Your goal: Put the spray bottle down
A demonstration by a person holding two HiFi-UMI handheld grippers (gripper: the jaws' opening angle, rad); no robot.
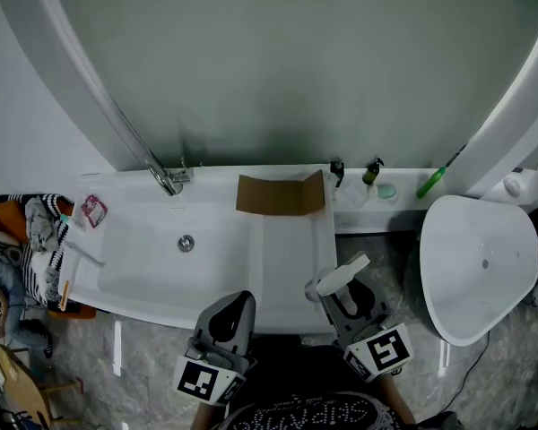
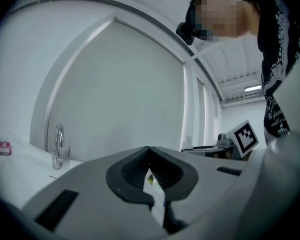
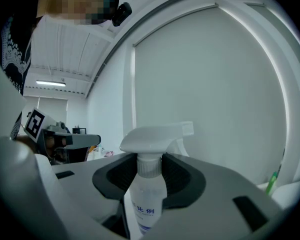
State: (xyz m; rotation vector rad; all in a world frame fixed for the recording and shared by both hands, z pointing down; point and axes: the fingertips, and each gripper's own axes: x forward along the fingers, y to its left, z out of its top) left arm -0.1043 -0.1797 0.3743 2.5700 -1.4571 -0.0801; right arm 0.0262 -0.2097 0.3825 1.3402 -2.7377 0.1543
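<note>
White sink counter [image 1: 287, 262] is what fills most of the head view, with a sunken basin on its left part and a chrome faucet [image 1: 170, 179] at the back edge. A folded piece of cardboard [image 1: 280, 195] is stood up against the back wall, and a big curved grey panel rises behind it all. Further right along the ledge, two small dark pump bottles [image 1: 337, 170] and a green stick-like thing [image 1: 431, 183] can be seen, and a rounded white freestanding basin [image 1: 480, 267] is parked off to the right. A little pink packet [image 1: 93, 209] is left on the counter's far left end.

So, the spray bottle [image 1: 342, 276]: it's gripped by the right gripper [image 1: 336, 292] near the counter's front right corner. In the right gripper view the bottle [image 3: 149, 184] is seen upright, its neck pinched between the dark pads of that gripper [image 3: 149, 166], white trigger head sitting just above them. Whether its base touches anything can't be made out.

The left gripper [image 1: 239, 298] is held at the counter's front edge, just left of the right one. In its own view the gripper [image 2: 150, 171] is shown with its tips brought together and nothing caught between them.
</note>
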